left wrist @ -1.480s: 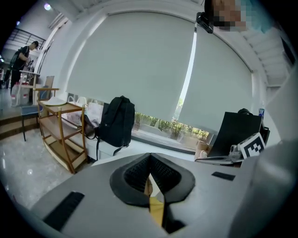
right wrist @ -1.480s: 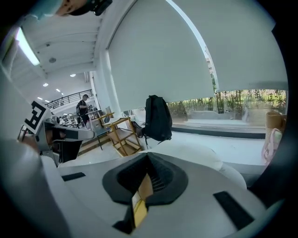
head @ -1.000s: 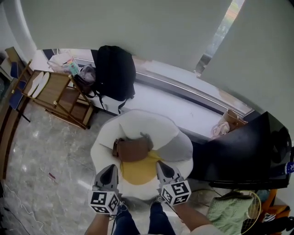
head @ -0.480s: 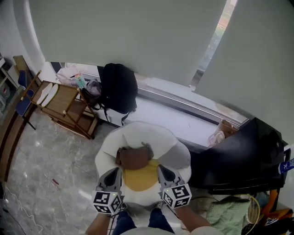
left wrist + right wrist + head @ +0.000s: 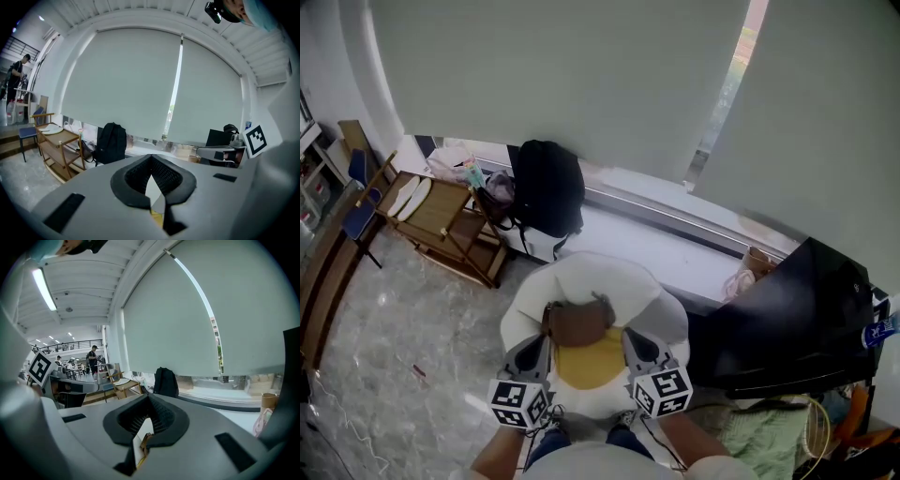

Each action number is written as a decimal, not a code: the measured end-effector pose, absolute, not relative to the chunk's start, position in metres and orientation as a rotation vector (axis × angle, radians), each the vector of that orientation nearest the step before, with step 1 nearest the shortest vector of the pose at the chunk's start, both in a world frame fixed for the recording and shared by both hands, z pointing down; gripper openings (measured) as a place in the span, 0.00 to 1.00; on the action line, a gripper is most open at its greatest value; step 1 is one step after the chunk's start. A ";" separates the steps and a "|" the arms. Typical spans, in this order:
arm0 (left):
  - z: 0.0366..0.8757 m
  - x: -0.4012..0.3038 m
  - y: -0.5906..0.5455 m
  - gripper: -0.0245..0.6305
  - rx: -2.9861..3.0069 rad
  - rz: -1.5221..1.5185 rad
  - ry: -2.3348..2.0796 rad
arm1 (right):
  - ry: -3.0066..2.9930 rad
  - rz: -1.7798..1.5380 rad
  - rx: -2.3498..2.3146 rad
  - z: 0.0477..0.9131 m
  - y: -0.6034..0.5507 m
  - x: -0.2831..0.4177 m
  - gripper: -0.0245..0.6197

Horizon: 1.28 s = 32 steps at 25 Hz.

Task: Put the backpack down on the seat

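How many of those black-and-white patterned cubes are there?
2. One cube sits on the left tool, the other on the right tool, both low in the head view. No more show.

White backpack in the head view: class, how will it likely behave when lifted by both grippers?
The white backpack looks soft: its rounded, puffy shell would probably sag, not stay stiff. Pinched only by thin fabric in the left gripper and right gripper, it may swing. Its bulk suggests moderate weight; contents are hidden.
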<state>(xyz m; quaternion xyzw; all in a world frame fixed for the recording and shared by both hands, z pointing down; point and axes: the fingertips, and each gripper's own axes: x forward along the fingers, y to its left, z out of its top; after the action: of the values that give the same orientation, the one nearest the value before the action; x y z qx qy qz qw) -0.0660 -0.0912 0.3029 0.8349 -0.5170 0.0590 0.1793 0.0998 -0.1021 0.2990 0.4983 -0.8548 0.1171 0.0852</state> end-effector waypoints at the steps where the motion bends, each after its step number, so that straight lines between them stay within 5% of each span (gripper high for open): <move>1: 0.300 -0.066 -0.089 0.09 2.359 0.164 -1.465 | -2.555 0.345 1.483 0.296 -0.100 0.099 0.08; 32: 0.257 -0.074 -0.051 0.09 2.396 0.095 -1.518 | -2.634 0.247 1.428 0.252 -0.068 0.081 0.08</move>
<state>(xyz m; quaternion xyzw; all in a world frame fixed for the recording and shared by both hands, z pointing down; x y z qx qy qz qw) -0.0744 -0.0509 0.2568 0.8346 -0.5287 0.0330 0.1514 0.0807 -0.0680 0.2519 0.4739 -0.8742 0.0819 0.0674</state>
